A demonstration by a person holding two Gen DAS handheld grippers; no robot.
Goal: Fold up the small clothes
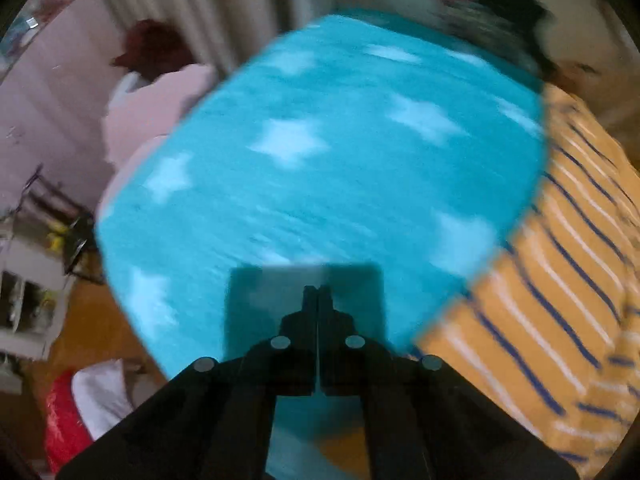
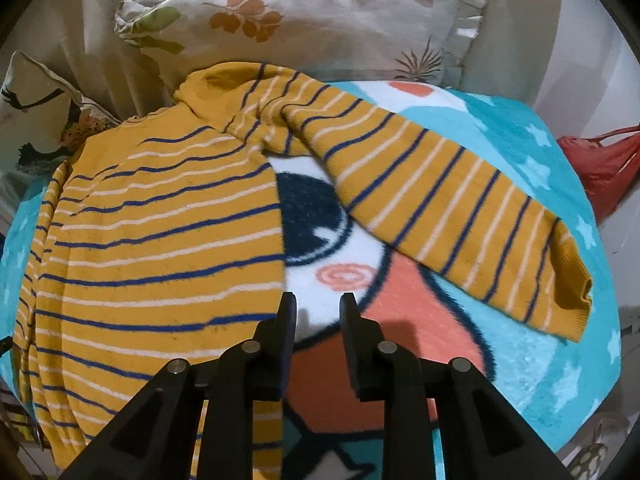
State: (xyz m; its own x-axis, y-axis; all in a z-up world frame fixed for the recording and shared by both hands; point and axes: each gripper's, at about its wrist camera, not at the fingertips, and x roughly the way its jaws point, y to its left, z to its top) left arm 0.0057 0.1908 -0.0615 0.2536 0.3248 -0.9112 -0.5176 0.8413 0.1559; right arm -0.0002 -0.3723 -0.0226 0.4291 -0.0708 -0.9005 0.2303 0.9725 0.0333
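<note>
A small mustard-yellow sweater [image 2: 152,248] with blue and white stripes lies on a turquoise star-print blanket [image 2: 536,368]. Its body is folded lengthwise at the left, and one sleeve [image 2: 448,216] stretches out to the right. My right gripper [image 2: 318,304] is open and empty, its fingers just above the blanket beside the sweater's folded edge. In the blurred left wrist view, my left gripper [image 1: 318,294] is shut and empty above the blanket [image 1: 320,168], with the sweater [image 1: 560,280] to its right.
Leaf-print pillows [image 2: 304,12] lie behind the sweater, another pillow [image 2: 36,112] at the left. A red bag [image 2: 600,168] sits at the right. In the left wrist view, a pink garment [image 1: 156,112] lies left of the bed above the wooden floor [image 1: 92,328].
</note>
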